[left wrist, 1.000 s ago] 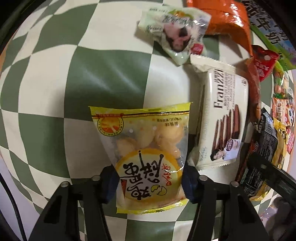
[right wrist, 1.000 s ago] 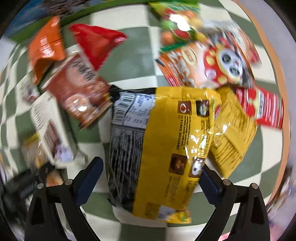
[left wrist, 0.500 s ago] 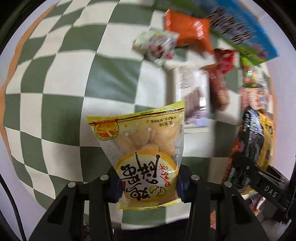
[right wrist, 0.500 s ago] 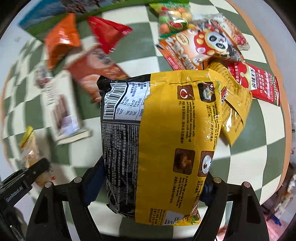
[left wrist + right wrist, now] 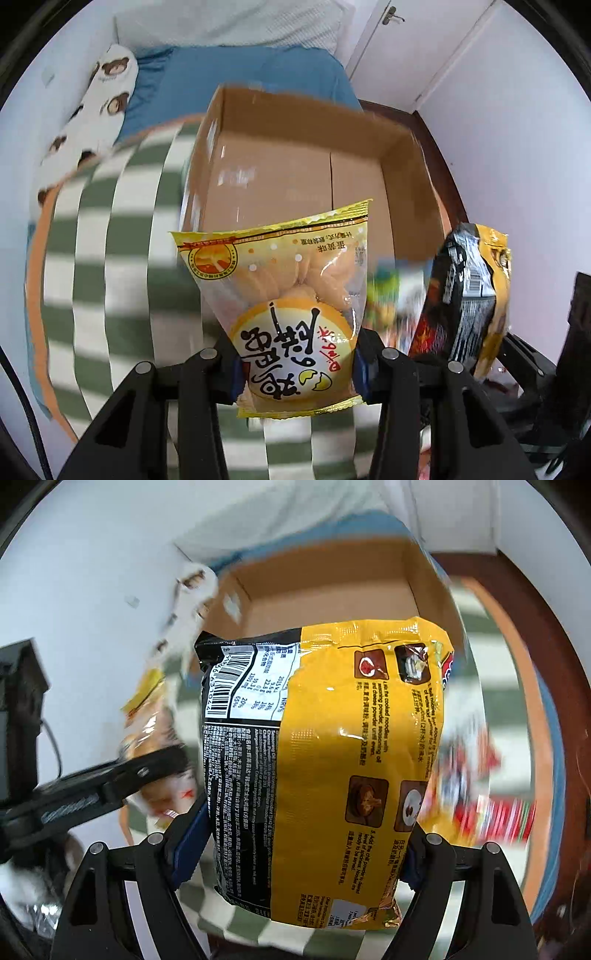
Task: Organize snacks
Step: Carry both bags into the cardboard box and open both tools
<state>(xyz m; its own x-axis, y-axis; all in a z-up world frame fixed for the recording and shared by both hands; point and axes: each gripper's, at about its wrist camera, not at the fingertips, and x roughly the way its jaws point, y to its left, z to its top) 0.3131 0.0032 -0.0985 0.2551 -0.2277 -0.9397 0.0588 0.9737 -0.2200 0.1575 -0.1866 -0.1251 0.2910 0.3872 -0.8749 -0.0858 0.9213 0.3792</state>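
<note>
Both glossy crinkled packets, cake pouch point(image 5: 291, 314) and noodle pack point(image 5: 325, 768), now lifted toward the cardboard box point(image 5: 295, 155).

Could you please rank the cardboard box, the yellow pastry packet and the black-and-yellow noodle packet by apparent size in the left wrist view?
1. cardboard box
2. yellow pastry packet
3. black-and-yellow noodle packet, seen edge-on, so its rank is unsure.

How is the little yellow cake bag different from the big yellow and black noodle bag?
The egg cake bag is see-through, showing pale cakes; the noodle bag is solid yellow and black with a barcode. The egg cake bag looks smaller and flatter than the puffy noodle bag. The left tongs pinch the cakes; the right tongs pinch the noodles. Both hang lifted before the open cardboard box.
</note>
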